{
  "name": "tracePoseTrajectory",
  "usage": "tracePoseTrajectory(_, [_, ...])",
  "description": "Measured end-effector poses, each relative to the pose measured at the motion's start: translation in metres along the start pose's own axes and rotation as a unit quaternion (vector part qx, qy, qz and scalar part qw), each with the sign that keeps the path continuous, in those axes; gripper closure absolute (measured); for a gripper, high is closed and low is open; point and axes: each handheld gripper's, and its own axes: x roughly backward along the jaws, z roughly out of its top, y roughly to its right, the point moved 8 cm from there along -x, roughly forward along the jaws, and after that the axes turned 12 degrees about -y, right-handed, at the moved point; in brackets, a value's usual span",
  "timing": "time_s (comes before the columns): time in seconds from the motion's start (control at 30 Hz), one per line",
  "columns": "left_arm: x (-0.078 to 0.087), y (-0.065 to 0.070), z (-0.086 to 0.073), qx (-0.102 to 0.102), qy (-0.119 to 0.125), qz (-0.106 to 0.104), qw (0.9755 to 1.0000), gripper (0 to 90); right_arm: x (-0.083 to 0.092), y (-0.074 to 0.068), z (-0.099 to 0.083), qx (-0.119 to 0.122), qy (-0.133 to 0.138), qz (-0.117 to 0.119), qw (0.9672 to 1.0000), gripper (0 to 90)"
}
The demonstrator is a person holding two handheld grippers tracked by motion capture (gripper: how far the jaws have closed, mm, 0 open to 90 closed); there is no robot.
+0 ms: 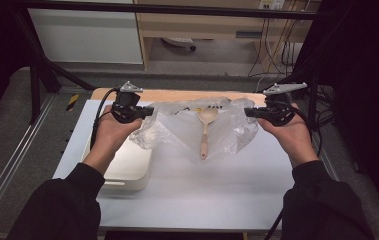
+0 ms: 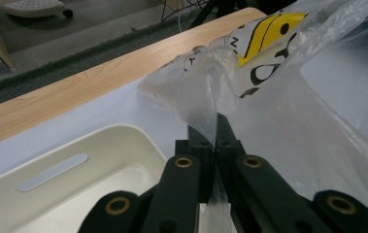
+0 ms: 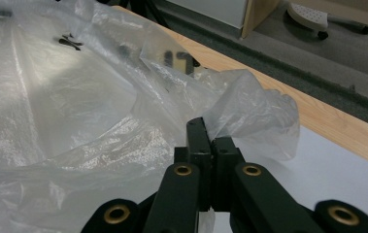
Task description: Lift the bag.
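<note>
The left gripper and right gripper each pinch an edge of the clear plastic bag spread on the desk; the wooden spoon lies on it; a hard pull could tear the film.

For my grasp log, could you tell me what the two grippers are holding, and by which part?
Both hold the clear plastic bag: the left gripper pinches its left edge, the right gripper its right edge.

Black long sleeves, black left claw and right claw, grey three-cornered plates, brass-ringed pivot holes, black cables.
</note>
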Motion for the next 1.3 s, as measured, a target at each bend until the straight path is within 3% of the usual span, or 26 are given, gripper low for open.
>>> tracePoseTrajectory(0.73, [0.013,-0.003,0.013,0.002,0.014,0.001,0.9999,90.0,0.003,0.017,0.007,-0.024,0.001,0.003,0.9997,90.0])
tracePoseTrajectory(1.3, [0.025,-0.007,0.024,0.005,0.027,0.005,0.9996,90.0,0.009,0.021,0.021,-0.022,0.007,0.001,0.9997,90.0])
